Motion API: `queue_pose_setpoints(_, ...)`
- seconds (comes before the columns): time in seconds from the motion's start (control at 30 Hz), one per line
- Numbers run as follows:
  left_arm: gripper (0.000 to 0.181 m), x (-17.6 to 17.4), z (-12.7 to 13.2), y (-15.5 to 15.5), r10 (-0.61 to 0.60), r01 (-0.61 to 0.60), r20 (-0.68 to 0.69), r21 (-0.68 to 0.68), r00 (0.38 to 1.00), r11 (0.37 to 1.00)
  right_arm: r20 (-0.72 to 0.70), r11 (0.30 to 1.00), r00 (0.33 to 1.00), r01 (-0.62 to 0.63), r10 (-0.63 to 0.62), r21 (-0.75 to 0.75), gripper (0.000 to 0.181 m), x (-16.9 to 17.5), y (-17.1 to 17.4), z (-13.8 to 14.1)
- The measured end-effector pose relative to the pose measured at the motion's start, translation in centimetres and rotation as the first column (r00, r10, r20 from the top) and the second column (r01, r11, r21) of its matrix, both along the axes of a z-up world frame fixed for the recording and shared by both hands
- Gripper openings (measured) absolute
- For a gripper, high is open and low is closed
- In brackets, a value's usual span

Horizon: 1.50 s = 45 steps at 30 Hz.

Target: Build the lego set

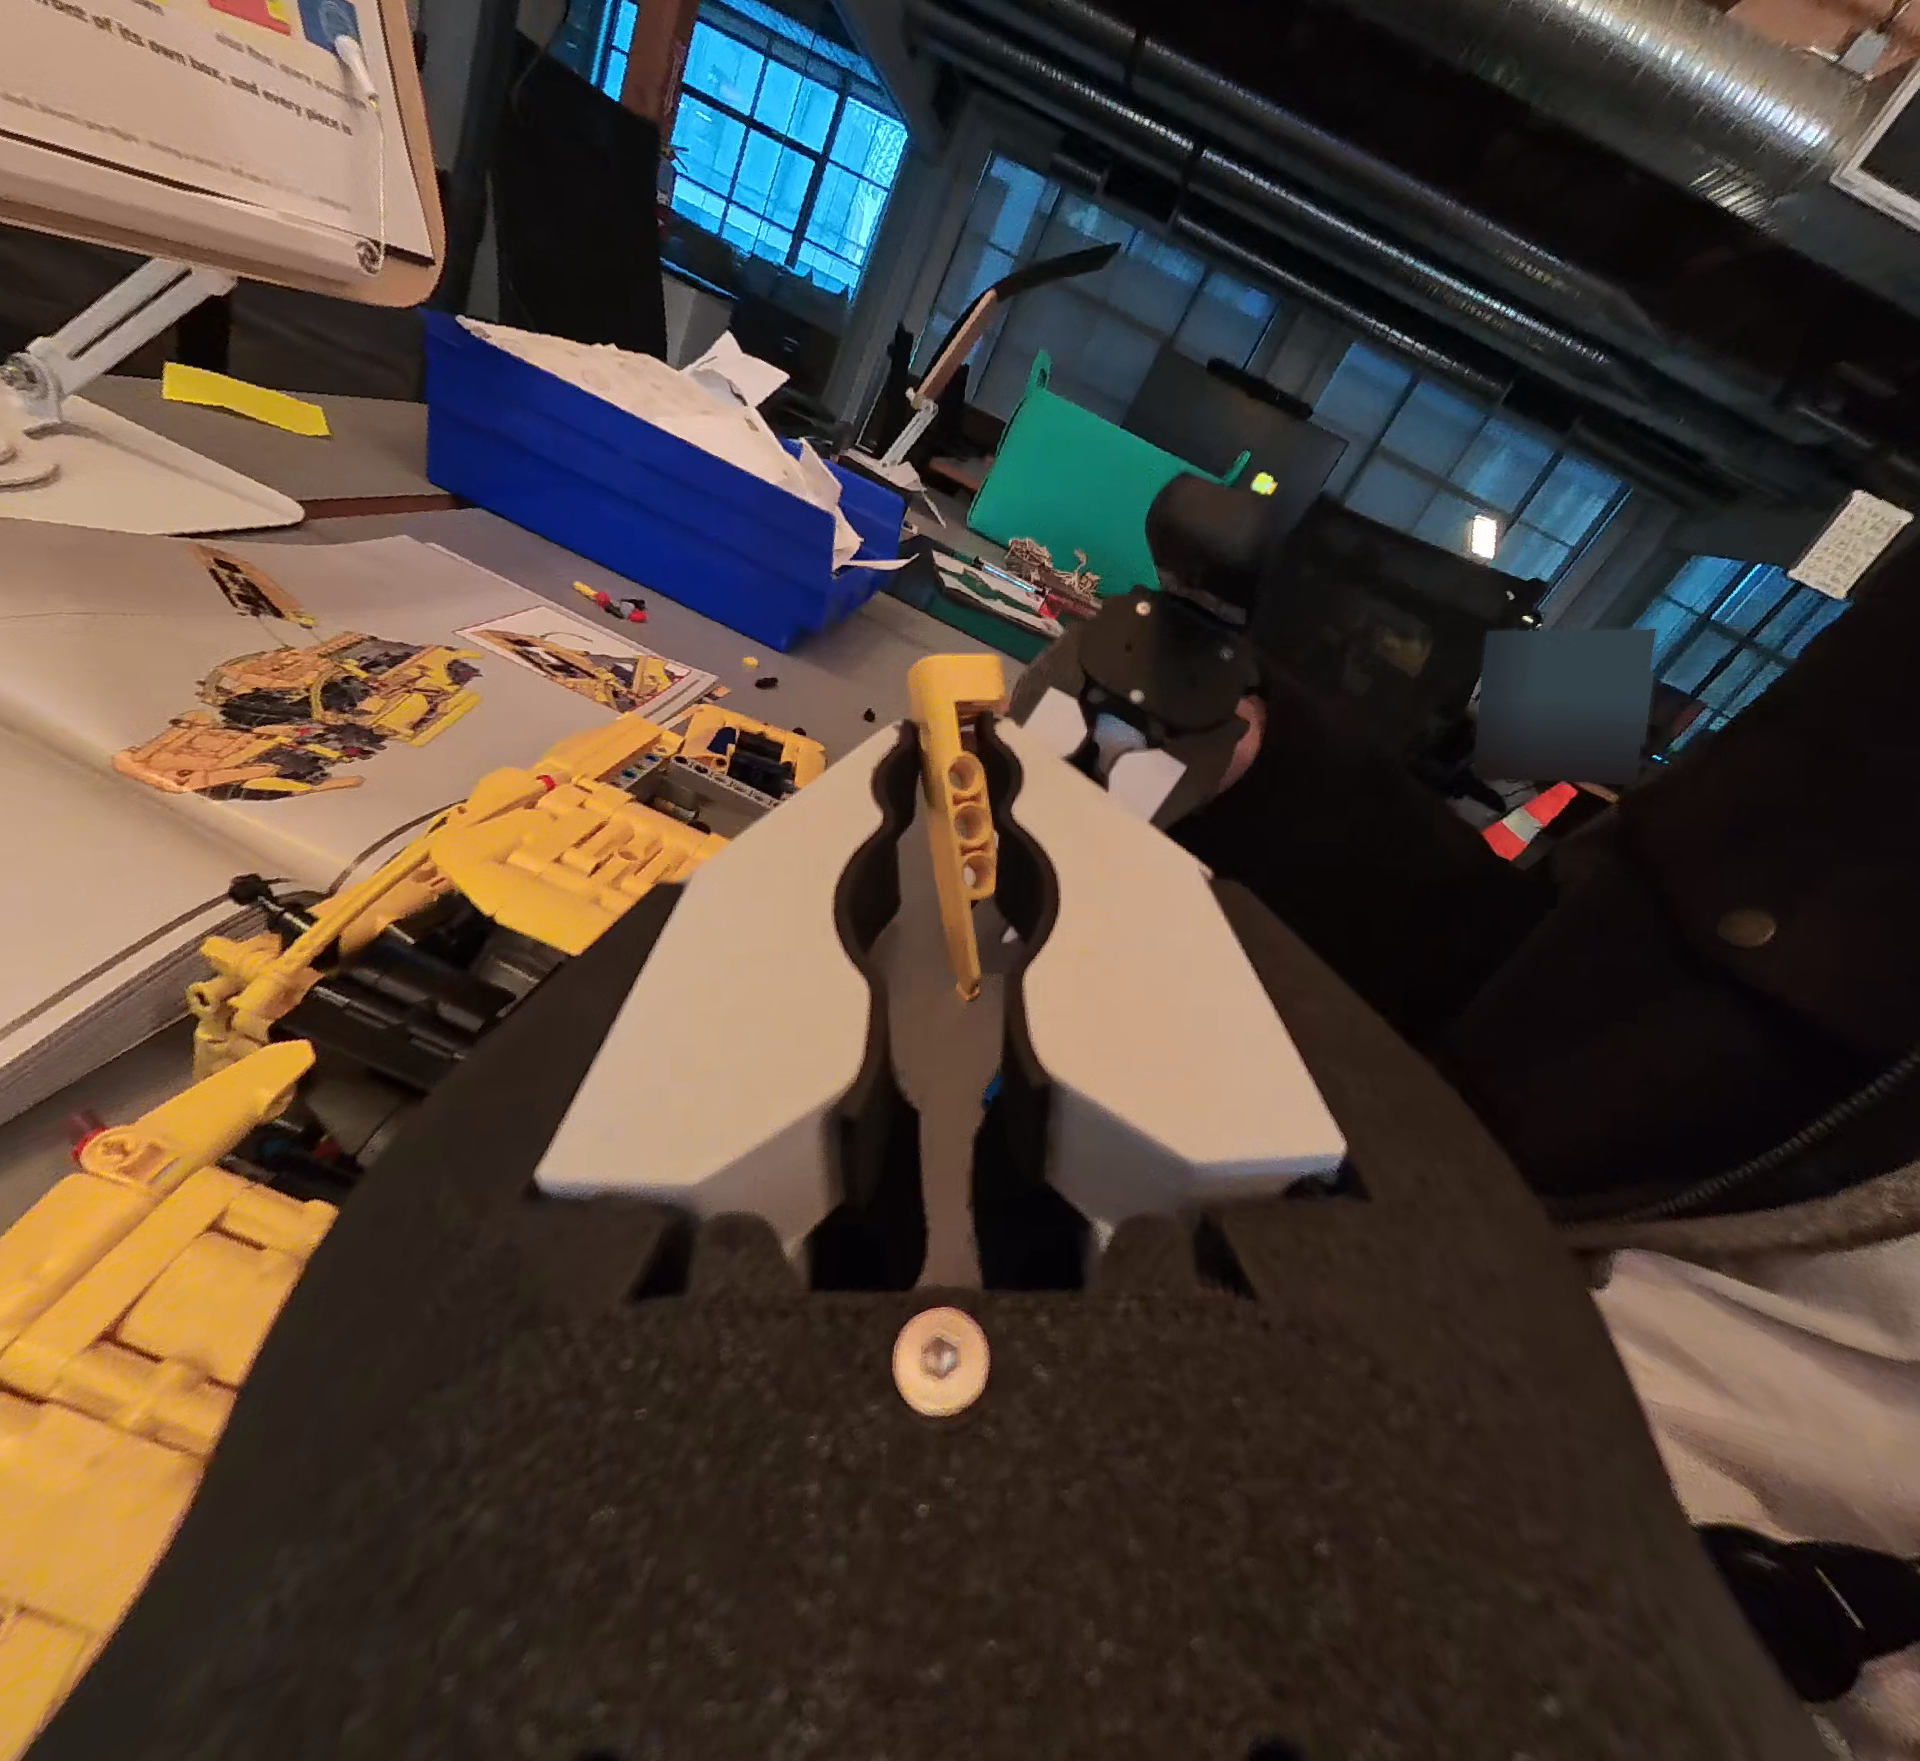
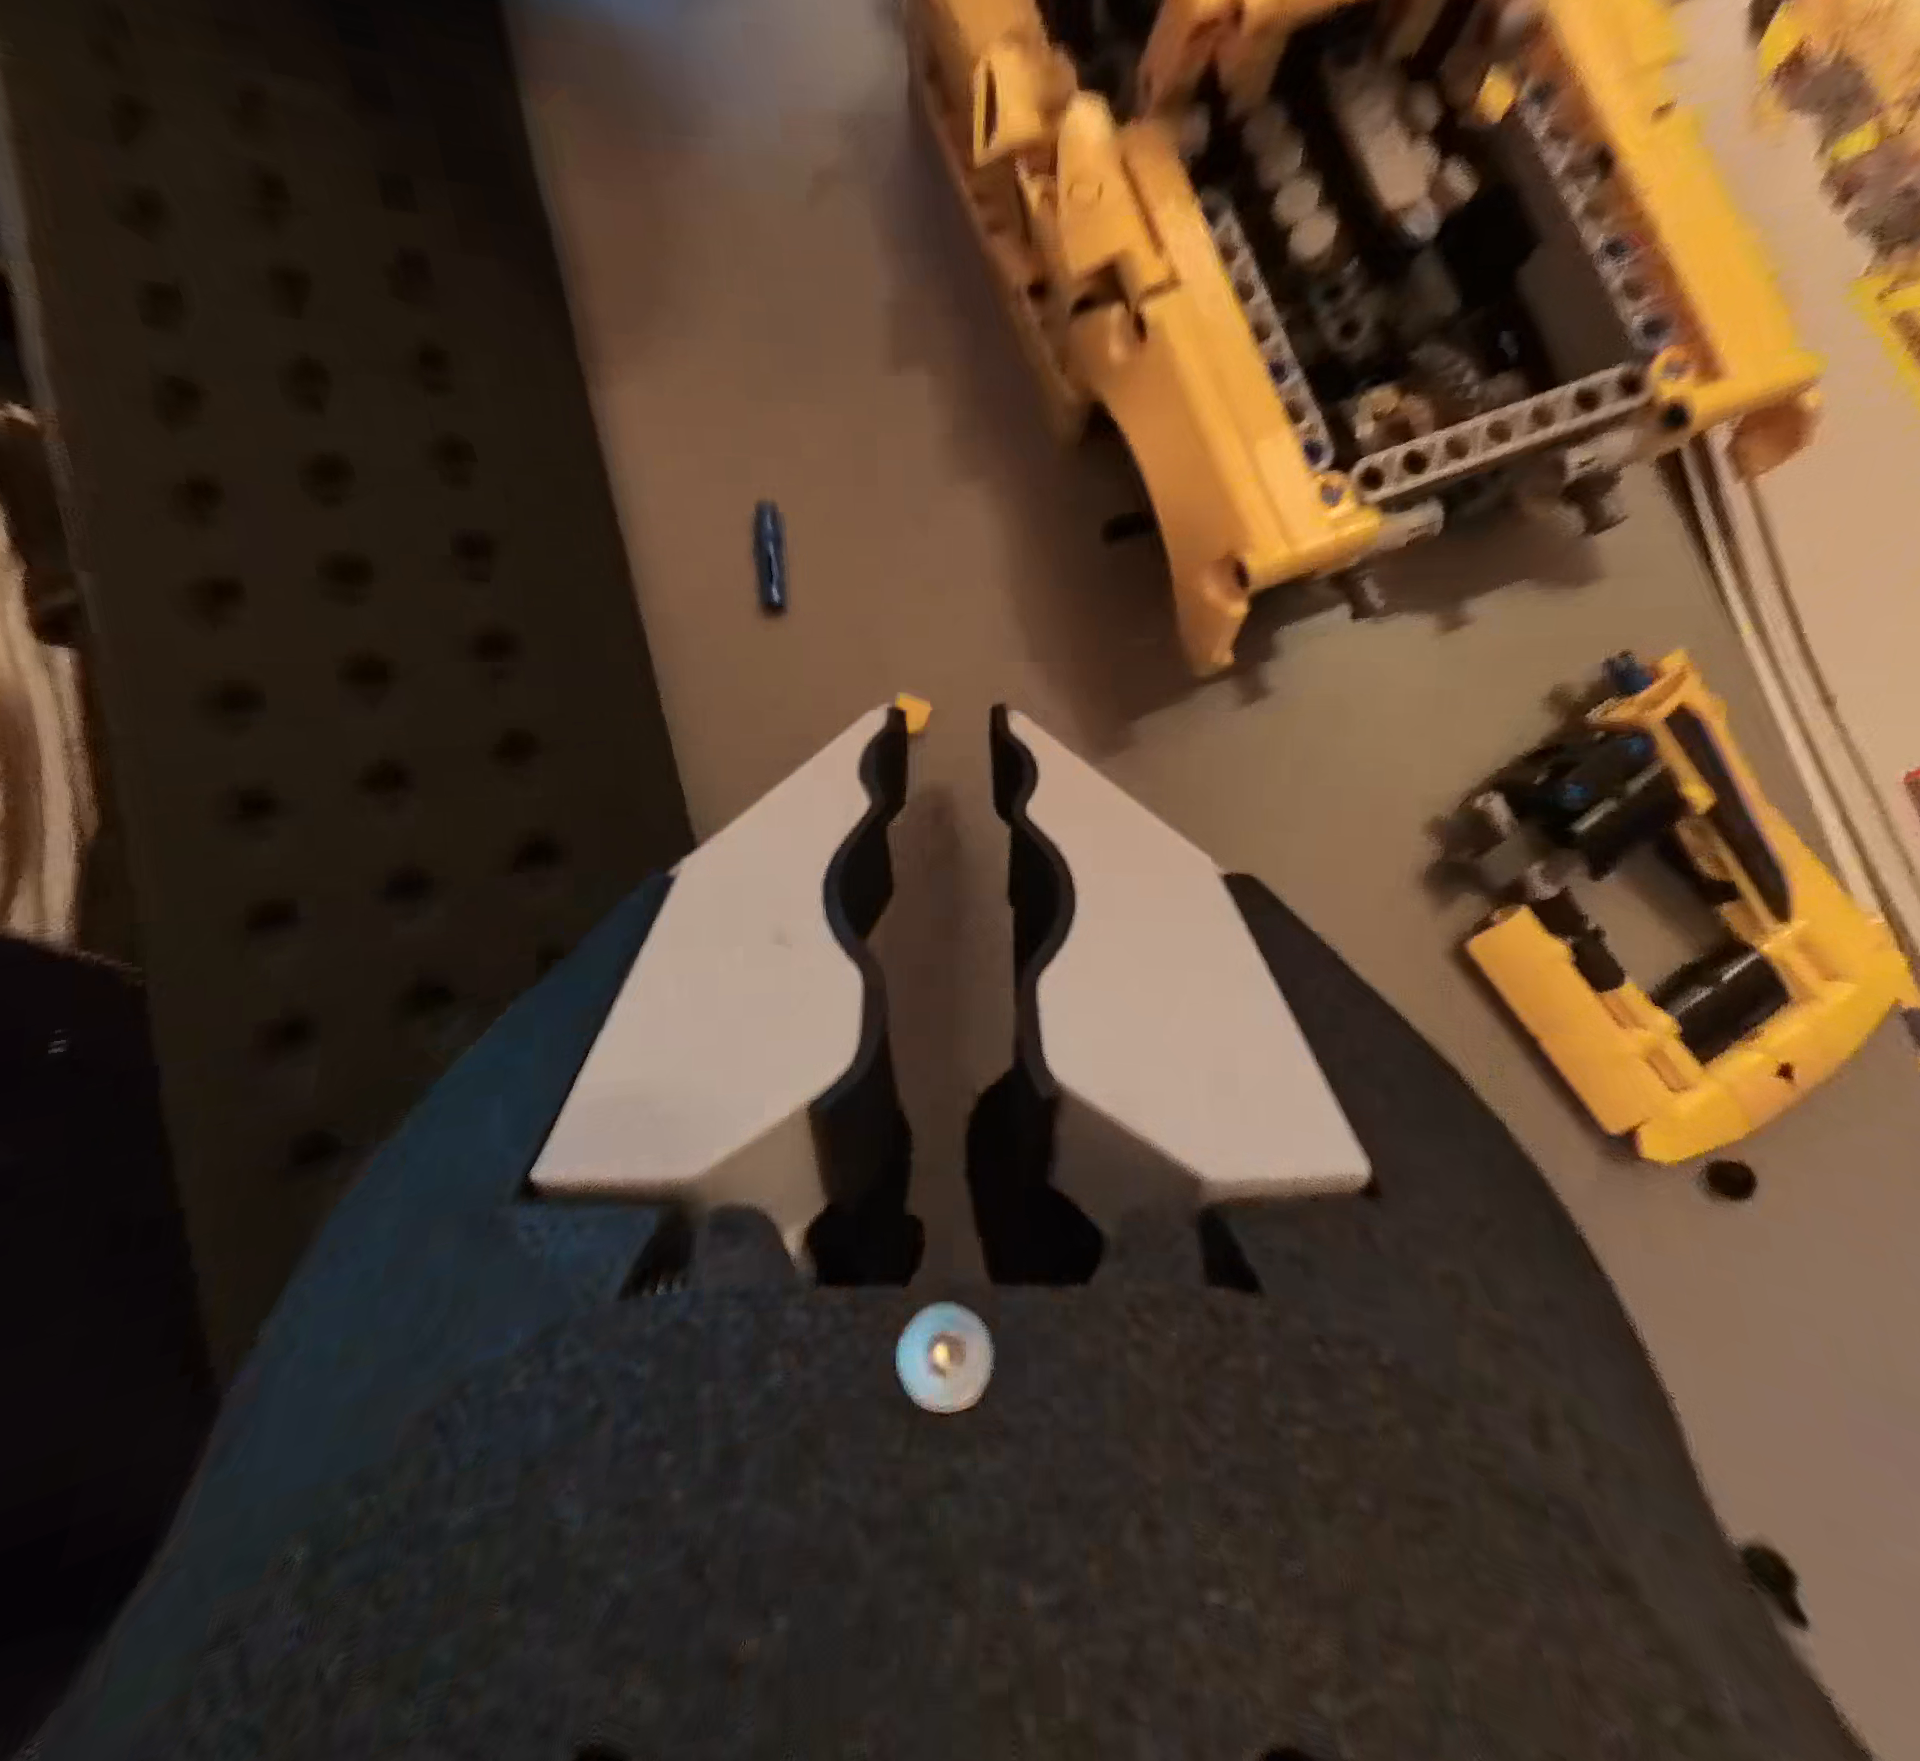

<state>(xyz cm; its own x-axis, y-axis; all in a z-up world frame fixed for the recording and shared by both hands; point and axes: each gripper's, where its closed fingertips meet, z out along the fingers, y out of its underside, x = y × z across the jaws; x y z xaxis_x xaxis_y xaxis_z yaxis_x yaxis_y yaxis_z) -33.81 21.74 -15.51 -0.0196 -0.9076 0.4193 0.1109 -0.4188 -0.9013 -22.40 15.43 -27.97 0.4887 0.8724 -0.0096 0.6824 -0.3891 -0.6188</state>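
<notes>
In the left wrist view my left gripper point(image 1: 951, 735) is shut on a long yellow Technic piece with holes point(image 1: 961, 807), which stands up between the jaws above the table. The partly built yellow lego vehicle point(image 1: 540, 859) lies below and to the left. My right gripper point(image 1: 1101, 745) shows farther off, just behind the held piece. In the right wrist view my right gripper point(image 2: 951, 719) hangs over the table with its jaws a little apart. A small yellow bit point(image 2: 912, 712) shows at its left fingertip. The yellow vehicle point(image 2: 1299, 257) is at the upper right.
A smaller yellow and black sub-assembly point(image 2: 1683, 932) and a blue pin point(image 2: 769, 556) lie on the table. A dark perforated panel point(image 2: 312, 464) runs along the left. An open instruction booklet point(image 1: 260, 703), a blue bin of paper point(image 1: 644, 485) and an instruction board point(image 1: 187, 28) stand behind. Across from one pair of fingers to the other is roughly 20 cm. Measured from the fingertips, the blue pin point(image 2: 769, 556) is 6 cm or so from the right gripper and 20 cm from the left.
</notes>
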Motion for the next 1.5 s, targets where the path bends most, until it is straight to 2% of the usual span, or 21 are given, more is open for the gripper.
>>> queue_pose_setpoints(0.17,0.010,-0.4,0.4,0.4,0.005,-0.004,0.038,-0.033,0.999,0.999,0.003,0.996,0.996,0.087,-0.087,0.012,0.017,-0.7,-0.2,-1.4)
queue_pose_setpoints(0.43,0.010,-0.3,0.4,0.3,0.004,-0.002,0.038,-0.032,0.999,0.999,-0.038,0.995,0.994,0.102,-0.101,0.008,0.014,-0.7,-0.4,-1.4)
queue_pose_setpoints(0.57,0.010,-0.3,0.4,0.3,0.004,-0.003,0.036,-0.033,0.999,0.999,0.001,0.996,0.996,0.090,-0.090,-0.012,0.015,-0.8,-0.6,-2.4)
queue_pose_setpoints(0.8,0.010,-0.1,0.3,0.1,-0.005,0.005,0.024,-0.026,1.000,1.000,0.011,0.995,0.996,0.094,-0.094,0.021,0.008,-0.7,-0.3,-2.4)
queue_pose_setpoints(1.2,0.011,0.3,0.0,-0.7,-0.044,0.044,0.005,-0.018,0.999,0.999,0.000,0.997,0.998,0.069,-0.069,0.030,0.013,-1.0,-0.4,-2.4)
queue_pose_setpoints(1.5,0.011,0.4,-0.1,-1.0,-0.063,0.063,0.004,-0.021,0.998,0.998,0.043,0.996,0.998,0.051,-0.055,0.076,0.008,-1.1,0.1,-2.4)
